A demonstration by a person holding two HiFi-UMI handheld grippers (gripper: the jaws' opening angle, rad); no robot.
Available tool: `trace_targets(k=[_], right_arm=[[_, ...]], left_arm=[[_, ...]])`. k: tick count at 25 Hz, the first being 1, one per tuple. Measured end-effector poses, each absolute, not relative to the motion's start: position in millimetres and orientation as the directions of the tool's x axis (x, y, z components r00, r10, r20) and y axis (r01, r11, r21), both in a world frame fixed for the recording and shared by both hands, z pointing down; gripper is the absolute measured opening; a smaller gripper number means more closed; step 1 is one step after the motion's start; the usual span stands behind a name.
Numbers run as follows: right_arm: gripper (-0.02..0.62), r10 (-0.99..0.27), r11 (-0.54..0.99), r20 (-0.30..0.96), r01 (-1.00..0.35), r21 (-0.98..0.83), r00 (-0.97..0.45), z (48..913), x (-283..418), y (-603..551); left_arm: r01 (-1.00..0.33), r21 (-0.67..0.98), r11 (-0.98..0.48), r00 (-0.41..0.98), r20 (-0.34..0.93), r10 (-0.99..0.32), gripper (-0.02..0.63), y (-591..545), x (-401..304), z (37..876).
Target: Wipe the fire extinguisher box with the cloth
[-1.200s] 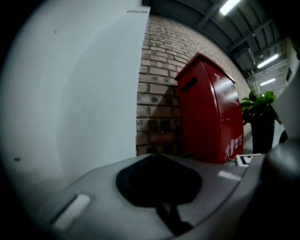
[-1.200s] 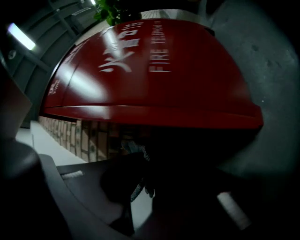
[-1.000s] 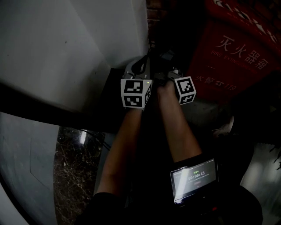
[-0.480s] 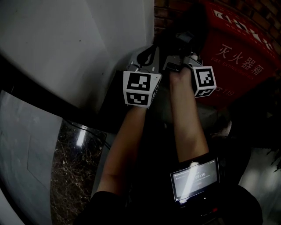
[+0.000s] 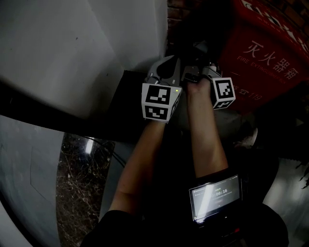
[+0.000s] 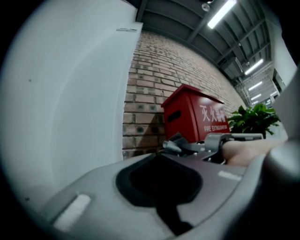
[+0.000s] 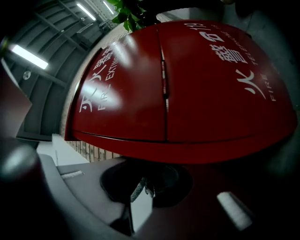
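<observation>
Ok, head view first: screen (image 5: 215, 198) is at 5 o'clock, closest to the body. Left gripper (image 6: 157, 155) has its jaws pressed together with nothing between them. It points at the brick wall (image 6: 145, 108), with the white wall (image 6: 61, 108) at its 9 o'clock. Right gripper (image 7: 144, 181) is just beside it at 3 o'clock, jaws clamped on the cloth (image 7: 136, 188). I only see a small woven bit of cloth between the tips. Fire extinguisher box (image 7: 187, 84) is red with white lettering and fills the right gripper view straight ahead of the jaws. I can't tell if the cloth touches it. In head view the box is at 2 o'clock from the grippers. Plant (image 6: 253, 119) is at the box's 3 o'clock in the left gripper view. Ceiling strip lights (image 6: 225, 11) are farthest.
</observation>
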State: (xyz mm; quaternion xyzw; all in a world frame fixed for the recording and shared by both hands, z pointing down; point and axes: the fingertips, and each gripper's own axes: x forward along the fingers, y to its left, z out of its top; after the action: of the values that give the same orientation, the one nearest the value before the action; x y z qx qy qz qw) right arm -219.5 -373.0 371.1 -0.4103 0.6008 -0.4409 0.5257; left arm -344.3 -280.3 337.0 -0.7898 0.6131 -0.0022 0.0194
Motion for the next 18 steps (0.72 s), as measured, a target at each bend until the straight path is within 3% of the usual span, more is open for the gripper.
trace_targets(k=[18], right_arm=[[0.037, -0.983, 0.156, -0.148, -0.071, -0.985, -0.111, 481, -219, -376]], left_arm=[[-0.968, -0.038, -0.248, 0.245, 0.075, -0.967, 0.002, -287, -352, 445]])
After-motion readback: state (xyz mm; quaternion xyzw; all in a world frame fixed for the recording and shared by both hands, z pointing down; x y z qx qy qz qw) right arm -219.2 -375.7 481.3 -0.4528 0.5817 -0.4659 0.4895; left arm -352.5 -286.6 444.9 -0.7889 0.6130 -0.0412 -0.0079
